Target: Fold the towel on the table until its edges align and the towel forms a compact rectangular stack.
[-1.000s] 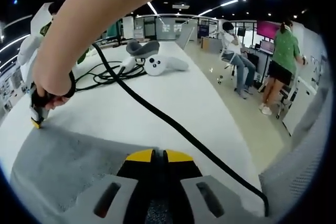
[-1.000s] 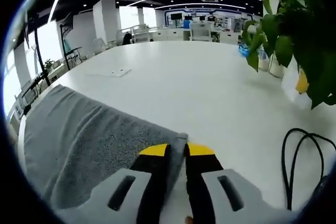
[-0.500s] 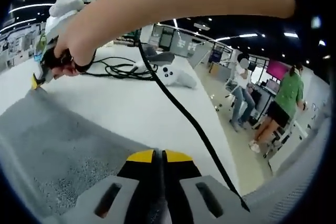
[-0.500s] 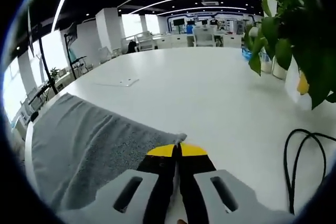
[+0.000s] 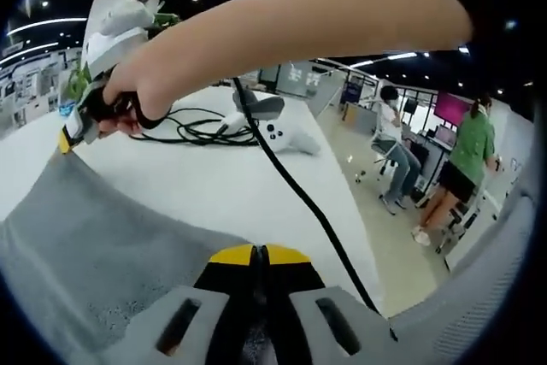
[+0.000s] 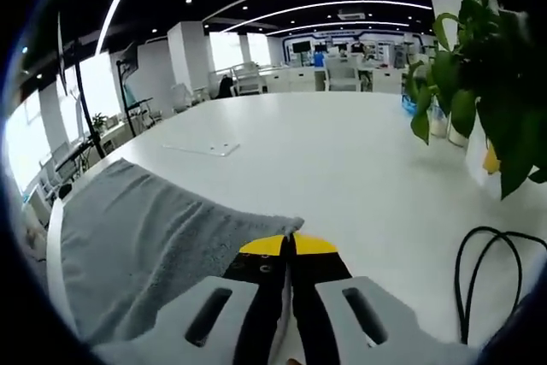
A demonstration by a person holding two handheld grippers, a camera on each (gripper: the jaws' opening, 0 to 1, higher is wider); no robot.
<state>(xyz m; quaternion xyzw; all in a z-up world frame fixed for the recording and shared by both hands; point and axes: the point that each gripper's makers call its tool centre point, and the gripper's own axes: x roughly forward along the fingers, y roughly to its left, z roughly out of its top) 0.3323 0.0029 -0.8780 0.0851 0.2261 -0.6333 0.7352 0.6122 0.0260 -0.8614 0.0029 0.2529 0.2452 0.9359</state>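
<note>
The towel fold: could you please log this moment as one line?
stage: first fold, corners gripped | left tongs: shut on towel | right tongs: shut on towel corner | towel: partly raised off table

Your left gripper has grey housings, black jaws and yellow tips. Your right gripper, at lower centre, matches; your bare forearm crosses the upper frame.

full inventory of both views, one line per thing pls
Grey terry towel: 1, on the table, corners pinched.
White table: 1, under everything.
Black cable: 1, across the table.
White game controller: 1, far table end.
Green potted plant: 1, right table edge.
Flat white card: 1, mid-table.
People: 2, background.
Left tongs: yellow-tipped, shut on towel.
Right tongs: yellow-tipped, shut on towel.
Arm: bare.
</note>
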